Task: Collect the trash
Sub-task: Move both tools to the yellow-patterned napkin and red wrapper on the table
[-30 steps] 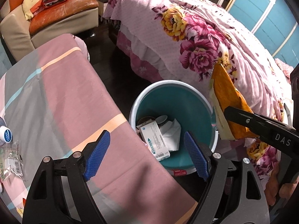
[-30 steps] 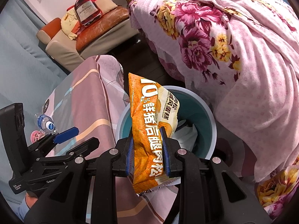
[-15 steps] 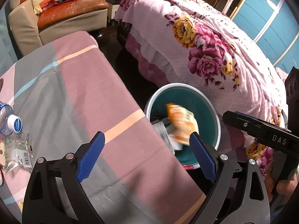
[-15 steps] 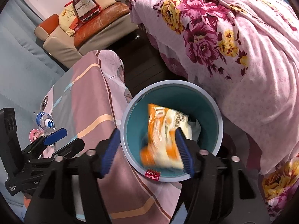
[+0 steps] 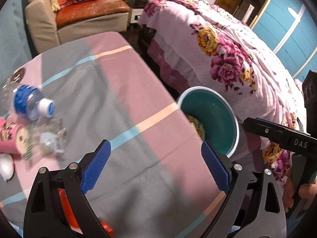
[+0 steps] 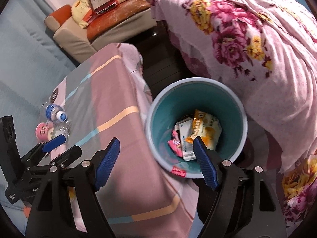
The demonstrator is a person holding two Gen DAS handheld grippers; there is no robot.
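A teal bin (image 6: 235,107) with a pale rim stands on the floor between table and bed; it also shows in the left wrist view (image 5: 218,111). Inside lie the orange snack bag (image 6: 206,130), a white box (image 6: 185,138) and a pink wrapper (image 6: 174,144). My right gripper (image 6: 156,164) is open and empty above the bin's near rim. My left gripper (image 5: 156,168) is open and empty over the table. On the table's left lie a plastic bottle (image 5: 31,103) with a blue label, a clear wrapper (image 5: 49,140) and a pink tube (image 5: 8,138).
The table (image 5: 122,91) has a pink and grey striped cloth. A bed (image 5: 227,45) with a floral cover stands right of the bin. A sofa (image 5: 83,13) stands at the back. Something red (image 5: 67,208) lies under my left gripper.
My right gripper opened and let go of the orange snack bag, which dropped into the bin. My left gripper swung left over the table, toward the bottle and wrappers.
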